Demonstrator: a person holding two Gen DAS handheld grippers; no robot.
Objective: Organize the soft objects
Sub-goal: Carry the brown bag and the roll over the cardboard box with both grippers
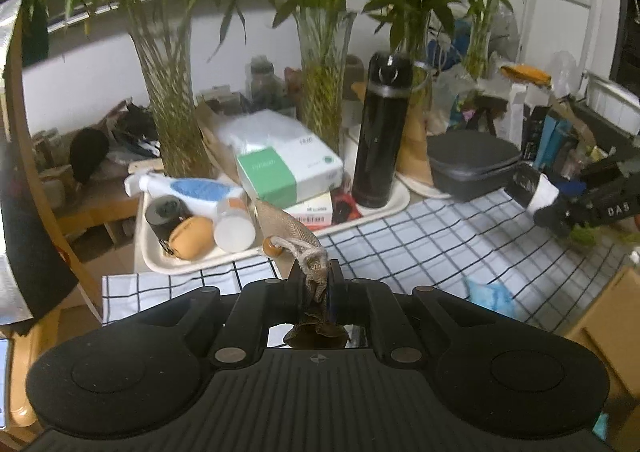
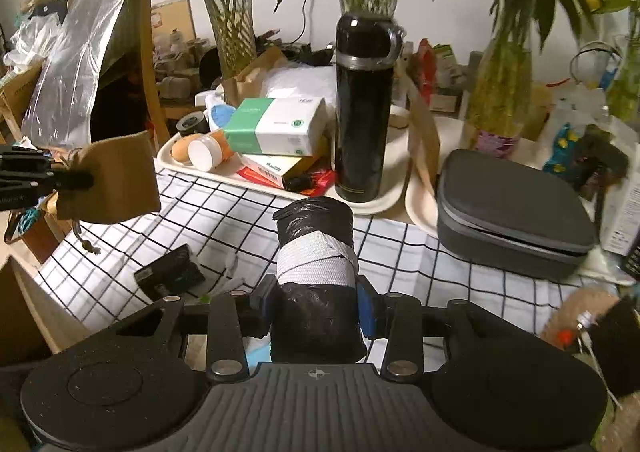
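Left tongs (image 1: 316,284) angled down over checked desk (image 1: 420,236), jaws pinched tight on burlap pouch (image 2: 110,178), pouch dangling clear. Right tongs (image 2: 316,302) also tilted down, half-open jaws clamping black bag roll (image 2: 316,272), lifted off desk.

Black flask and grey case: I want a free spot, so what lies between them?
Right wrist view: between flask and case stands a brown paper bag on a white tray.

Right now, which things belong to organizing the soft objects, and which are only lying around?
Job:
burlap pouch, in left gripper
black bag roll, in right gripper

Lying about:
black flask
tissue box
grey case
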